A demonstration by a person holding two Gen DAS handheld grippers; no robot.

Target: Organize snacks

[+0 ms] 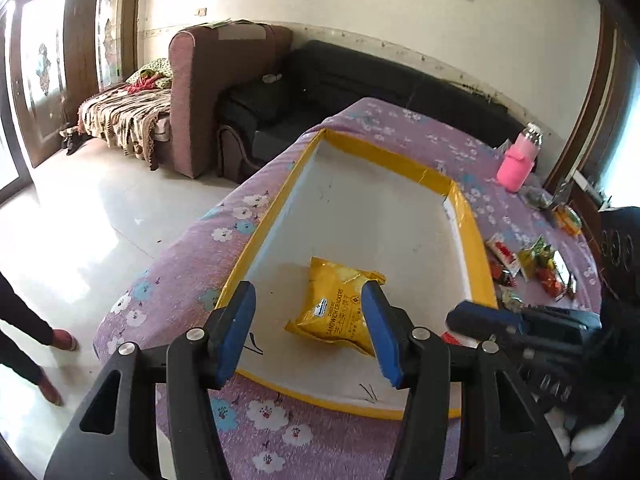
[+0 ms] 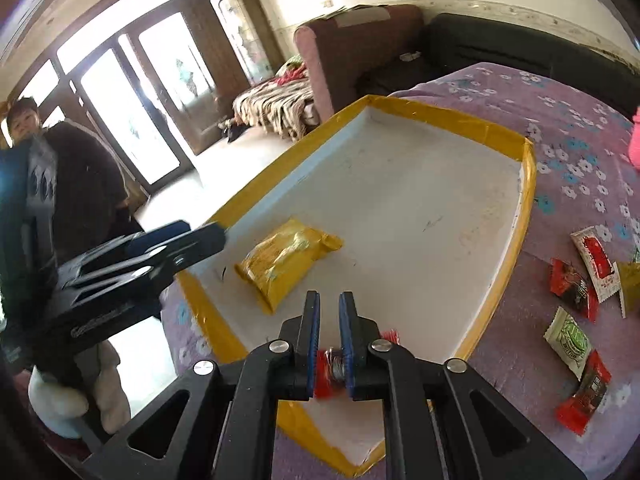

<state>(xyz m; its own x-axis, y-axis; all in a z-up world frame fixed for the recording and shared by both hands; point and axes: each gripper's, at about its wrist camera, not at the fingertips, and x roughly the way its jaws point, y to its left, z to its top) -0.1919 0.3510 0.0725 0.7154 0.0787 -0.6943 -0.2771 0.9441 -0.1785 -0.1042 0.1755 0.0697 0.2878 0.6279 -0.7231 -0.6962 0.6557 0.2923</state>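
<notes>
A shallow white tray with a yellow taped rim (image 1: 476, 240) (image 2: 528, 184) lies on the purple flowered table. A yellow sandwich-cracker packet (image 1: 340, 308) (image 2: 286, 258) lies inside it near the front. My left gripper (image 1: 308, 320) is open and empty, hovering just above the tray's front part with the packet between its jaws in view. My right gripper (image 2: 329, 312) is shut on a small red snack packet (image 2: 326, 376), held low between the pads over the tray's near edge. It also shows in the left wrist view (image 1: 484, 318).
Several loose snack packets, red, white and green, lie on the cloth right of the tray (image 2: 580, 292) (image 1: 532, 260). A pink bottle (image 1: 518, 160) stands at the table's far right. Sofas stand behind the table. A person stands at the left (image 2: 24, 124).
</notes>
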